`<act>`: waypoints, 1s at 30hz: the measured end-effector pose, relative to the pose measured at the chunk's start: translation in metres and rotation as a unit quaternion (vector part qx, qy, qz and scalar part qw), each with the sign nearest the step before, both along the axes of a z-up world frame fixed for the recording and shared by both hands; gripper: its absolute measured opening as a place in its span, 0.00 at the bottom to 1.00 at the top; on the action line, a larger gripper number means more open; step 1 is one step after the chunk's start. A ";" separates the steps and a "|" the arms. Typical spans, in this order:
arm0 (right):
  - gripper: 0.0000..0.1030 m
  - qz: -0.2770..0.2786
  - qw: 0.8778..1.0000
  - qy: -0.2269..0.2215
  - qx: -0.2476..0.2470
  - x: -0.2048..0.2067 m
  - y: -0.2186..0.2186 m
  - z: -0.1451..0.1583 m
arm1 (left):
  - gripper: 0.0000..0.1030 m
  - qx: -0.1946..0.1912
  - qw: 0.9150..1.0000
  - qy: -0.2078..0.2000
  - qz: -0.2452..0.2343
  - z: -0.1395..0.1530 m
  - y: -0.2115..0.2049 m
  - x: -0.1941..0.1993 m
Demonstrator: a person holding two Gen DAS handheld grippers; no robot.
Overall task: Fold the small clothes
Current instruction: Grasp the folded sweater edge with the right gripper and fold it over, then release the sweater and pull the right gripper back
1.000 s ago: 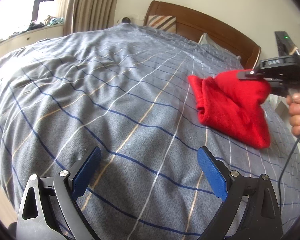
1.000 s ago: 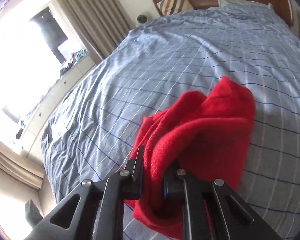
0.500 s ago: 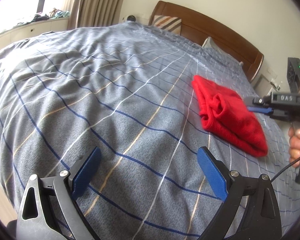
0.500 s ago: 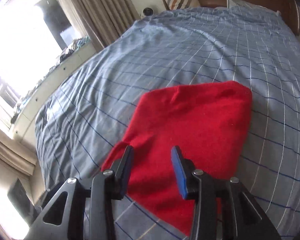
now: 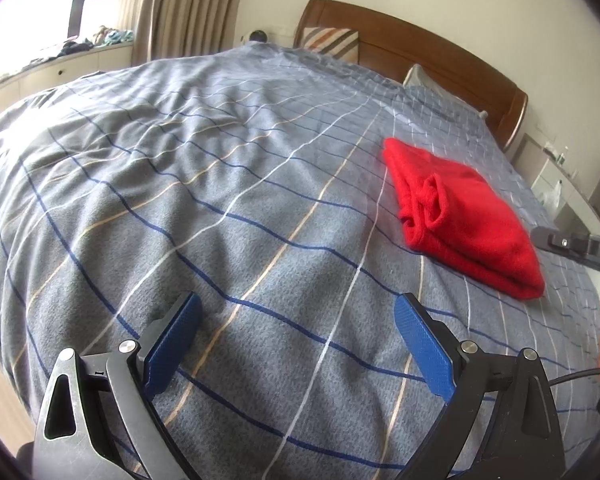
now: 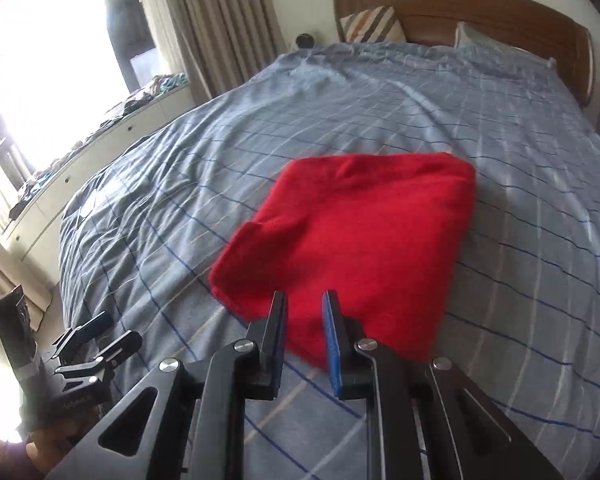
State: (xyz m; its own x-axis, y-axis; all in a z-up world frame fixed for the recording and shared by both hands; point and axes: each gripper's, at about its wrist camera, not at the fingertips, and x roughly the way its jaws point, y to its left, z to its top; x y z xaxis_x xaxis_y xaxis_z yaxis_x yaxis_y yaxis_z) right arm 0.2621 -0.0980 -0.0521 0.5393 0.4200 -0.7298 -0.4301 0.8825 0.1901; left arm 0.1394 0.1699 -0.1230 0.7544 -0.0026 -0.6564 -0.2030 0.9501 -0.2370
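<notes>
cloth [image 6: 352, 248] lies folded into a thick red square on the checked bedspread [image 6: 380, 112], so my right gripper [image 6: 303, 312] hangs just off its near edge, jaws just narrowed to a small gap on nothing. my left gripper [image 5: 296, 332] waits wide open, well apart, its part likely over.

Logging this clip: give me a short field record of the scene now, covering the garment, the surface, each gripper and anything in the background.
garment: red garment, folded into a rough rectangle, lying flat
surface: bed cover, grey-blue with a line grid, wrinkled
left gripper: jaws wide open, empty, over bare cover, apart from the garment
right gripper: jaws narrow and just closing, a gap between the pads with nothing in it, at the garment's near edge
task state: fold looks finished, garment released
background: wooden headboard, striped pillow, curtains
</notes>
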 end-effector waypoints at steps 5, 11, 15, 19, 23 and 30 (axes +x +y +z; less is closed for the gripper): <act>0.18 -0.017 0.994 0.109 0.002 0.002 -0.027 -0.056 | 0.95 0.018 1.000 0.003 -0.001 -0.003 -0.005 -0.002; 0.35 -0.016 1.000 0.003 -0.001 -0.084 -0.033 -0.027 | 0.95 0.019 1.000 0.003 -0.004 -0.003 -0.008 -0.006; 0.57 -0.046 0.996 -0.081 0.004 -0.144 -0.050 -0.002 | 0.95 0.018 1.000 -0.003 -0.008 -0.001 -0.011 -0.012; 0.78 -0.079 0.991 -0.112 0.001 -0.183 -0.071 -0.002 | 0.95 0.033 0.999 -0.001 -0.010 -0.001 -0.018 -0.015; 0.78 -0.098 0.989 -0.107 -0.016 -0.198 -0.088 -0.017 | 0.95 0.050 0.999 0.002 -0.021 -0.001 -0.030 -0.019; 0.83 -0.154 0.983 -0.103 0.000 -0.226 -0.120 -0.033 | 0.95 0.080 0.996 0.000 -0.050 0.001 -0.047 -0.033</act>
State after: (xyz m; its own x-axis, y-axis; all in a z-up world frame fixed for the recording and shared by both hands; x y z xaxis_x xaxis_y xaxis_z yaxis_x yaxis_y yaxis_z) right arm 0.0364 -0.2182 -0.0851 0.7770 0.2143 -0.5919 -0.1728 0.9768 0.1267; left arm 0.1062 0.1226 -0.1215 0.7551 0.0282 -0.6550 -0.1066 0.9911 -0.0802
